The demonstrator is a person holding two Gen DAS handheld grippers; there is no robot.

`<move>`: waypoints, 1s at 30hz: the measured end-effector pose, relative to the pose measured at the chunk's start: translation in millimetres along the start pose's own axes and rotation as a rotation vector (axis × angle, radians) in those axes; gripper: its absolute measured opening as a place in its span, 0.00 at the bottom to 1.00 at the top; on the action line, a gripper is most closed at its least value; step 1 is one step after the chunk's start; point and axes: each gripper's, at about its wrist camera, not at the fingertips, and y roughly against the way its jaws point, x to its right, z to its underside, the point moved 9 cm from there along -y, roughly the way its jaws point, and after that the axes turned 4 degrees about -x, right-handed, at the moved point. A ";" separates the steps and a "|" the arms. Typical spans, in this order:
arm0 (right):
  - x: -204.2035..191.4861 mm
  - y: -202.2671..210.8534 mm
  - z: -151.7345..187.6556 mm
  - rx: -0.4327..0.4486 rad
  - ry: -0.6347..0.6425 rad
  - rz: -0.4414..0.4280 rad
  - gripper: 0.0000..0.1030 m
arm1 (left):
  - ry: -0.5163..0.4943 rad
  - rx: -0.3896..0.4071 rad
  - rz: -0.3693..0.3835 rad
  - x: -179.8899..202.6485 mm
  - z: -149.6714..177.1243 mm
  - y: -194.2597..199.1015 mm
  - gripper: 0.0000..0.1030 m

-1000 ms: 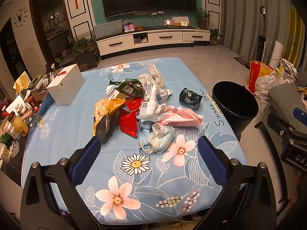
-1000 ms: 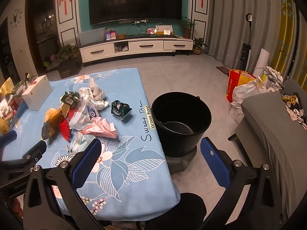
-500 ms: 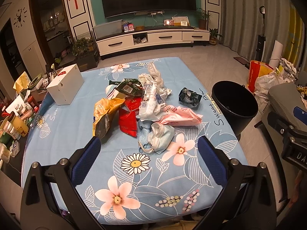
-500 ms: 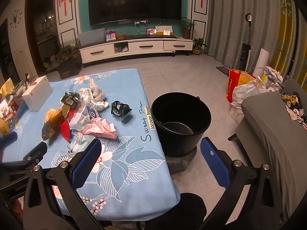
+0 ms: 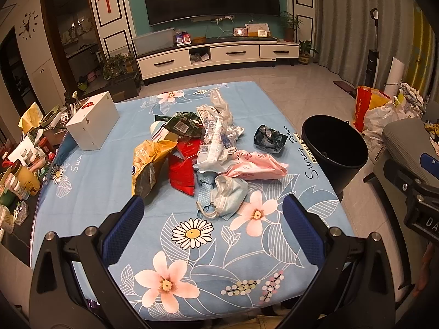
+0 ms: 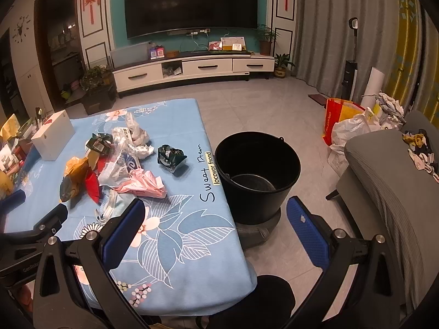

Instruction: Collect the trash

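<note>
A heap of trash lies mid-table on the blue flowered cloth [image 5: 90, 181]: a yellow bag [image 5: 146, 161], a red wrapper [image 5: 182, 172], a pink packet [image 5: 255, 166], a blue face mask [image 5: 223, 198], clear plastic [image 5: 215, 137] and a dark crumpled wrapper [image 5: 267, 138]. My left gripper [image 5: 214, 220] hangs open over the near part of the table, just short of the mask. A black bucket [image 6: 256, 176] stands on the floor by the table's right edge. Low beside the bucket, my right gripper [image 6: 215, 223] is open and holds nothing.
A white box [image 5: 93, 127] sits at the table's far left, with bottles and jars [image 5: 19, 181] crowded beyond the left edge. A grey sofa [image 6: 395, 192] and filled bags [image 6: 354, 126] are to the right. A TV cabinet [image 6: 192, 70] lines the far wall.
</note>
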 end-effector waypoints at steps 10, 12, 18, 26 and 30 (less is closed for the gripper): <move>2.9 -0.1 2.1 0.005 -0.023 -0.028 0.98 | 0.020 -0.003 0.032 -1.0 1.1 -0.4 0.98; 4.5 0.1 2.7 0.014 -0.042 -0.068 0.98 | 0.046 -0.001 0.082 -2.4 1.8 -0.7 0.98; -1.6 -12.3 7.4 0.020 -0.050 -0.221 0.98 | 0.133 0.017 0.185 -21.1 8.5 -15.8 0.98; -28.7 -74.9 35.8 -0.133 -0.060 -0.436 0.98 | 0.193 -0.042 0.202 -48.1 50.2 -68.9 0.98; -51.7 -103.6 44.9 -0.166 -0.024 -0.492 0.97 | 0.170 -0.063 0.232 -38.4 61.2 -90.8 0.98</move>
